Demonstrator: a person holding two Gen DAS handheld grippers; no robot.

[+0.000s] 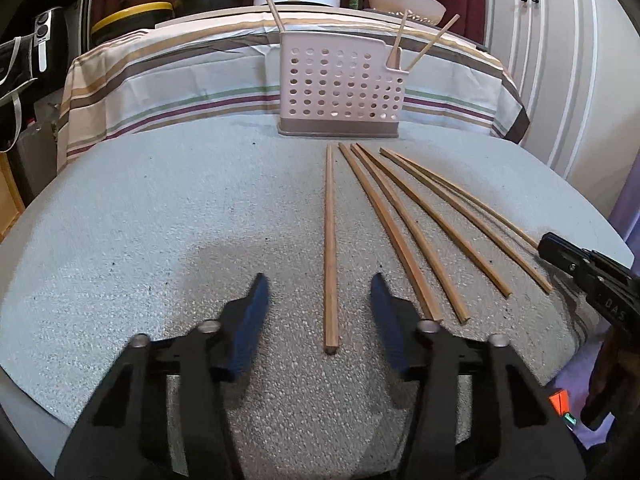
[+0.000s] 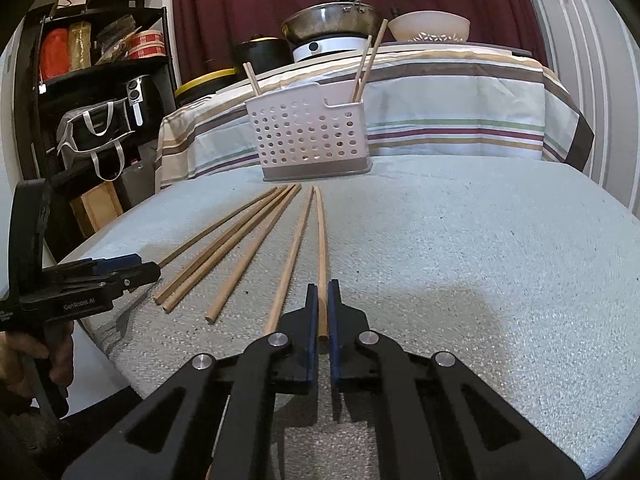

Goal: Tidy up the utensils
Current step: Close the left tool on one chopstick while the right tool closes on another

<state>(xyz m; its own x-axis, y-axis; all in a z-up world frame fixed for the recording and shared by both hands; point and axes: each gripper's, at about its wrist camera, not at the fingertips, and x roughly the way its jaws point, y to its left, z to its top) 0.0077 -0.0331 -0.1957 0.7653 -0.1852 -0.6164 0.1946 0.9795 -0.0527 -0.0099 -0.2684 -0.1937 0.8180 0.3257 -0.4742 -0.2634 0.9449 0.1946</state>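
Several wooden chopsticks lie fanned out on the pale mat (image 1: 160,220) in front of a pink perforated utensil holder (image 1: 340,80) (image 2: 308,136), which has a few chopsticks standing in it. My left gripper (image 1: 319,279) is open and straddles the near end of the leftmost chopstick (image 1: 329,220), with a gap on both sides of the stick. My right gripper (image 2: 321,287) is shut on the near end of the rightmost chopstick (image 2: 320,232), blue pads pressed against it. Each gripper shows in the other's view, the right gripper (image 1: 548,243) low at the right and the left gripper (image 2: 154,270) low at the left.
Behind the holder a striped cloth (image 1: 180,76) covers a raised counter with a pan (image 2: 332,24), a white bowl (image 2: 428,26) and dark pots. A black shelf with bags (image 2: 96,128) stands at the left, white cabinet doors (image 1: 560,60) at the right. A hand (image 2: 36,356) grips the left tool.
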